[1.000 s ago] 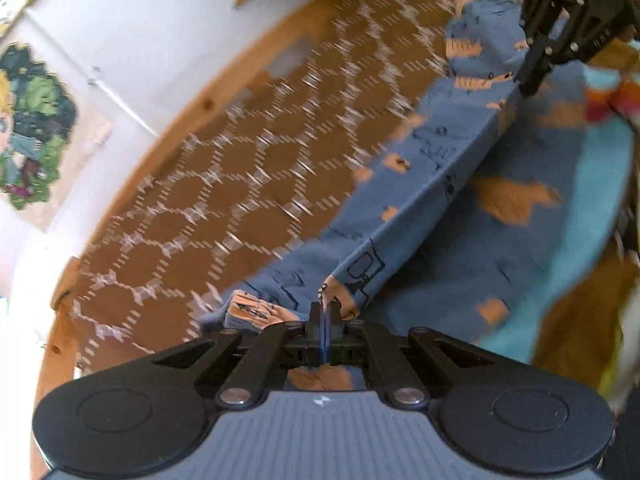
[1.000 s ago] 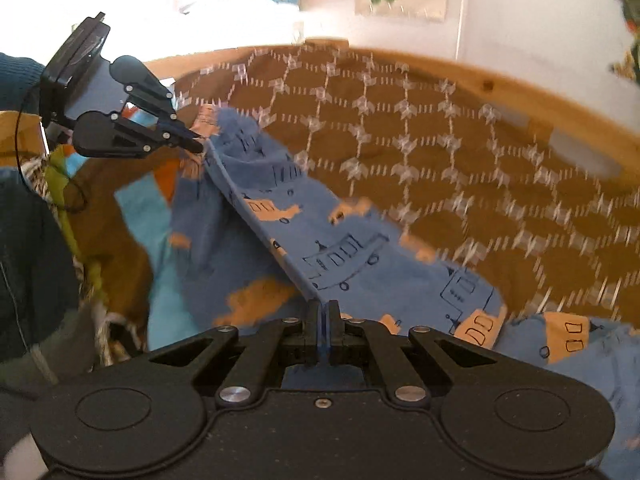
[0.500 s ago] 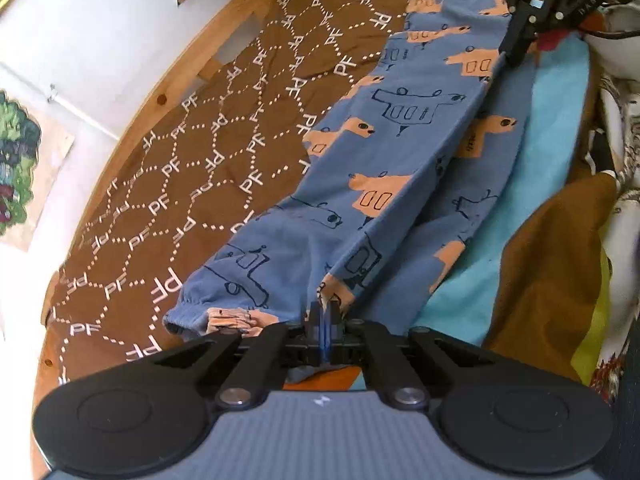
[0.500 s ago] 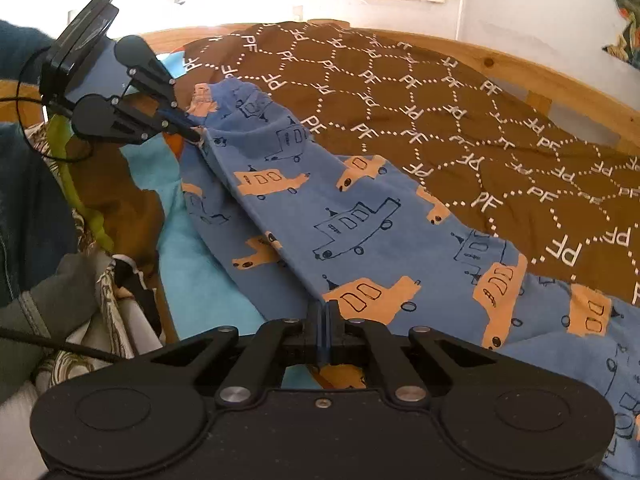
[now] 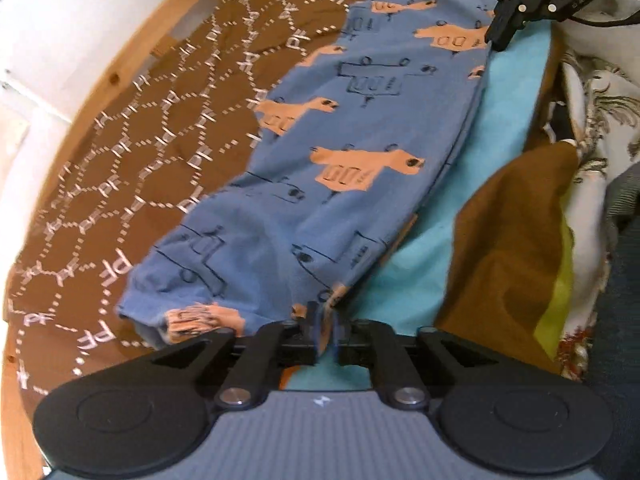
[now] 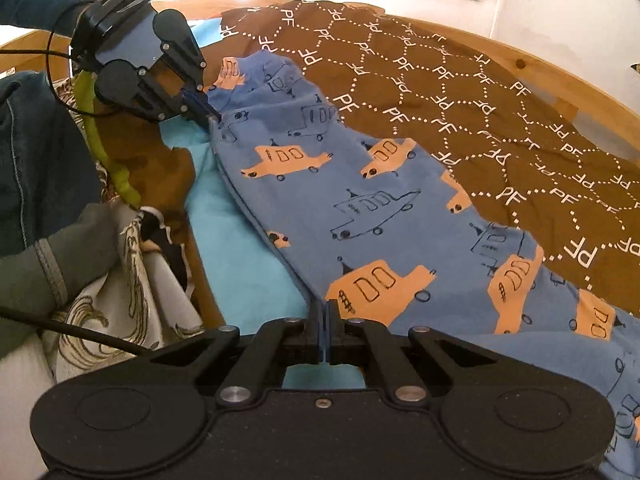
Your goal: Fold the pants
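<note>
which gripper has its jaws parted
The left gripper: its jaws are opening at the pants cuff edge, while the right gripper is shut on the pants.

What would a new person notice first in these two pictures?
First, the blue cotton pants with orange car prints, lying long across the brown quilt with white PF lettering. At the pants' edge, the right gripper is shut on the cloth, while the left gripper has its jaws opening there.

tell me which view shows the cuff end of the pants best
The left wrist view. The cuff lies close below the camera on the brown blanket, its gathered hem plain beside the left gripper. The right wrist view shows the same cuff only small and far off.
</note>
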The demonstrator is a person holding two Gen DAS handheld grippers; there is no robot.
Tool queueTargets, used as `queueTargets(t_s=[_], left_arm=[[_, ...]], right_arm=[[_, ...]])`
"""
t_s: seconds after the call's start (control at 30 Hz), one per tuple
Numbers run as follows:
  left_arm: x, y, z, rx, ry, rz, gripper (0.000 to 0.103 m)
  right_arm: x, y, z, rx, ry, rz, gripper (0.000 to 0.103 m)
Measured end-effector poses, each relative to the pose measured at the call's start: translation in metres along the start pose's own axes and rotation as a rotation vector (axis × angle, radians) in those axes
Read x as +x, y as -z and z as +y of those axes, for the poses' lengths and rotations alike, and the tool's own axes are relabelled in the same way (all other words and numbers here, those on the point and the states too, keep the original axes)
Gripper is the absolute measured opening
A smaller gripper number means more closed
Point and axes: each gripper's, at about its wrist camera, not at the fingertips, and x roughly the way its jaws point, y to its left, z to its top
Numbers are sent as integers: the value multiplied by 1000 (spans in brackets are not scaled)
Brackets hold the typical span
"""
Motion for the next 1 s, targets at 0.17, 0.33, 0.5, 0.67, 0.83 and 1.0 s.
queueTargets(t_s=[0.17,0.33,0.5,0.67,0.83,1.0], left_arm=[[-24,2,16,-176,53,-80,39],[-43,1,49,-530,105,-203,39],[-7,2,61,-625,-55,11,40],[-17,4,58,-700,-69,-10,56],[-21,-57,36,-635,-3,-188,80],[10,-144,5,-634,214,-320,87]], right_arm=[[-13,6,-10,54,21,-26,16],[-29,8,-36,202,112,-87,41],[-20,16,-41,230,186,-35,53],[-35,29,-44,291,250,-61,72],[-66,47,-62,466,398,-96,86],[-96,71,-87,663,542,-101,87]])
